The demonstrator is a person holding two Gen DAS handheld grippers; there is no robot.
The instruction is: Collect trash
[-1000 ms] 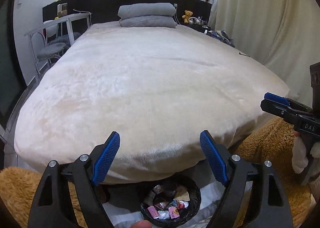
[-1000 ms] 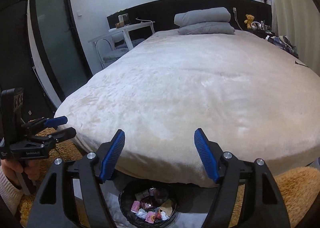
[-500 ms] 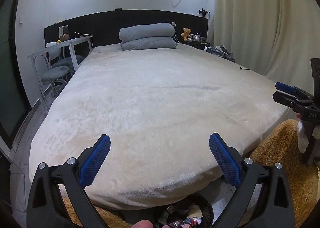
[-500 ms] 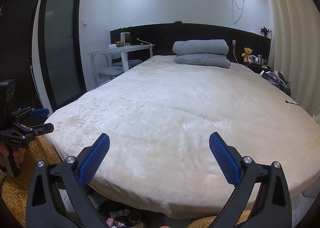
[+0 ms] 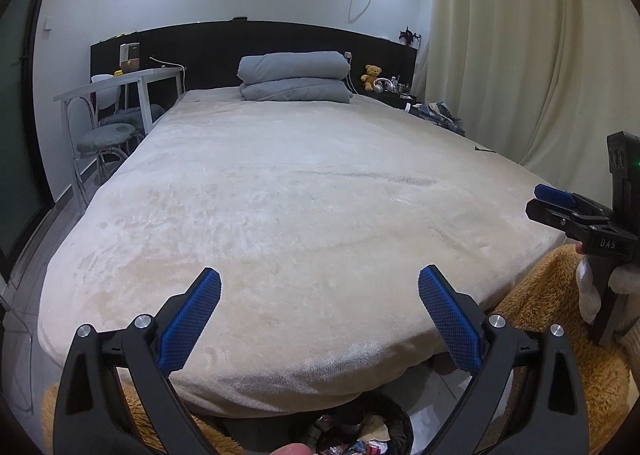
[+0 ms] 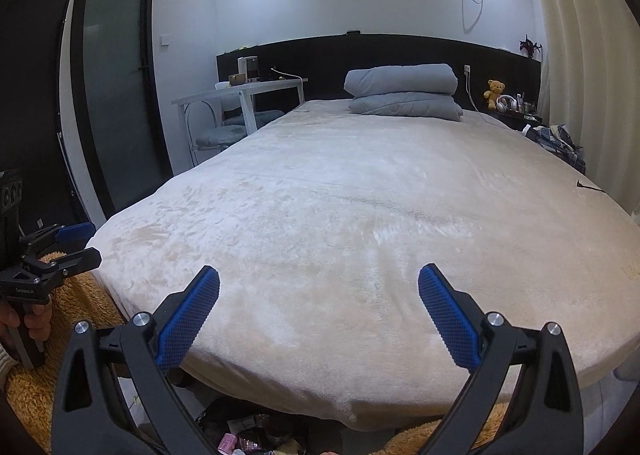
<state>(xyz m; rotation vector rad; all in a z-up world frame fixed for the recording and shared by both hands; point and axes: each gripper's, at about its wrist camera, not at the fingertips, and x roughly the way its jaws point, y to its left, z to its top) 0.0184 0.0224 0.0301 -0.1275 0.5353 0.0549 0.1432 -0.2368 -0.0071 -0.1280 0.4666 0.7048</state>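
My left gripper (image 5: 319, 287) stands wide open over the foot of the bed, nothing between its blue pads. My right gripper (image 6: 319, 286) is also wide open and empty, aimed across the same bed. Below, at the foot of the bed, a black-lined trash bin (image 5: 360, 431) holds several wrappers; only its top rim shows. In the right wrist view the bin's trash (image 6: 248, 441) peeks out at the bottom edge. The right gripper (image 5: 560, 207) shows at the right edge of the left wrist view, the left gripper (image 6: 60, 251) at the left edge of the right wrist view.
A large bed with a cream blanket (image 5: 300, 215) fills both views, with a folded grey duvet (image 5: 294, 77) at its head. A white desk and chairs (image 5: 116, 103) stand on the left. Curtains (image 5: 520, 55) hang on the right. A brown shaggy rug (image 5: 552, 295) lies beside the bed.
Both grippers opened wider and tilted up, so the bin dropped to the bottom edge and more of the wall came into view.
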